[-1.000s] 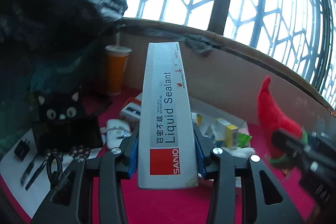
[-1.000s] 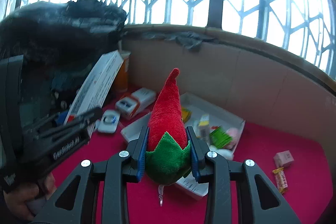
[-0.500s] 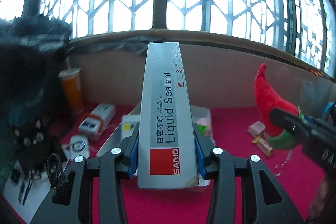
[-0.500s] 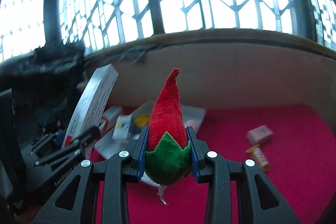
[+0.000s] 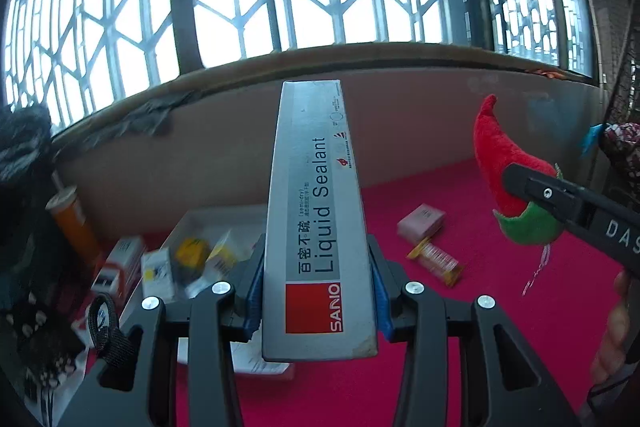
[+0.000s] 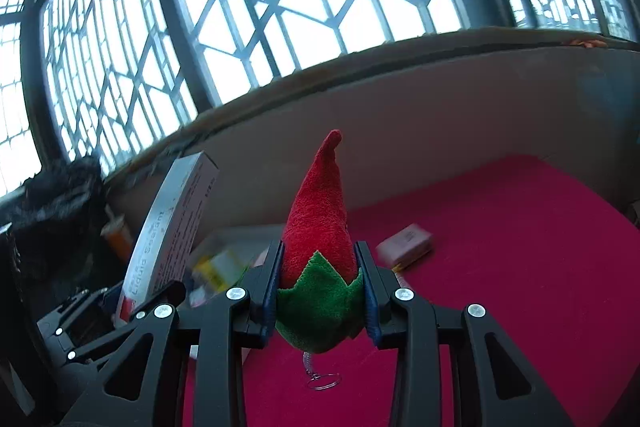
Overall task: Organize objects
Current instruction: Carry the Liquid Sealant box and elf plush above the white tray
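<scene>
Window view tilted since before; left gripper (image 5: 318, 291) still clamps sealant box (image 5: 318, 219), right gripper (image 6: 320, 291) plush chili (image 6: 318, 247).

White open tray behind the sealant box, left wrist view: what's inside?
The shallow white tray holds blurred small cartons, one yellow. The grey Liquid Sealant box, clamped in the left gripper, hides the tray's right part.
</scene>
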The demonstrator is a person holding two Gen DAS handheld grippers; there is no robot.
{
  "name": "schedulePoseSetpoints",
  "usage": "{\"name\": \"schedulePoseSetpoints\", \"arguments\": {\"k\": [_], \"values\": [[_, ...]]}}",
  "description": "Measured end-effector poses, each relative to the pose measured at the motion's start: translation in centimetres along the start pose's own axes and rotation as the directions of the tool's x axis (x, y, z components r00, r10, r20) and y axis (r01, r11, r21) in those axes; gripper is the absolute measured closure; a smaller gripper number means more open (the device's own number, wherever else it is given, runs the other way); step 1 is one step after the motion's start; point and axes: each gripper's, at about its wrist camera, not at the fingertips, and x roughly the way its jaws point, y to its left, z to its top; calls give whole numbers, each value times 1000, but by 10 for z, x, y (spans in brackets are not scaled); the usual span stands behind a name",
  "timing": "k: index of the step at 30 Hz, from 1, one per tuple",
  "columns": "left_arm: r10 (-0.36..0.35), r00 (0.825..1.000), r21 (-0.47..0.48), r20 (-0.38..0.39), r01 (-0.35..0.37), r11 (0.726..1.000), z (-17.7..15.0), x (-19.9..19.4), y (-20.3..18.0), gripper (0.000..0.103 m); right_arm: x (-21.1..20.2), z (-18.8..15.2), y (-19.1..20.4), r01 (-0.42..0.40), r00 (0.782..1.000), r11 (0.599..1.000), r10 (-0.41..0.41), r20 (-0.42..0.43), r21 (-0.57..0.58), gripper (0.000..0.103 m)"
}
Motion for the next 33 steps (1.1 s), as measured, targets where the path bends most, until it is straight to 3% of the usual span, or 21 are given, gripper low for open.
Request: {"name": "schedulePoseSetpoints", "arguments": {"k": [4,10,16,21,25,29,33], "values": [[-45,999,32,20,45,998,14,2,-22,61,-9,10,-14,28,999,999,-29,42,21,66],[-90,995,66,-38,92,994,3,13,-45,61,7,-2,-34,64,998,996,-63,-14,67,66],[-108,994,65,15,107,992,25,6,-52,61,-17,18,-47,89,993,993,-95,66,81,66],[-138,990,69,28,136,988,25,2,-58,61,-25,17,-48,128,988,990,-133,81,62,66],[-136,990,49,23,135,990,21,2,-47,61,-17,19,-37,123,991,992,-124,49,29,66],[-113,991,-5,78,113,994,30,-9,-21,61,-22,33,-12,105,991,994,-103,85,-24,66],[-102,992,-41,72,105,994,20,-8,-1,61,-19,28,13,91,993,992,-84,82,-85,66]]}}
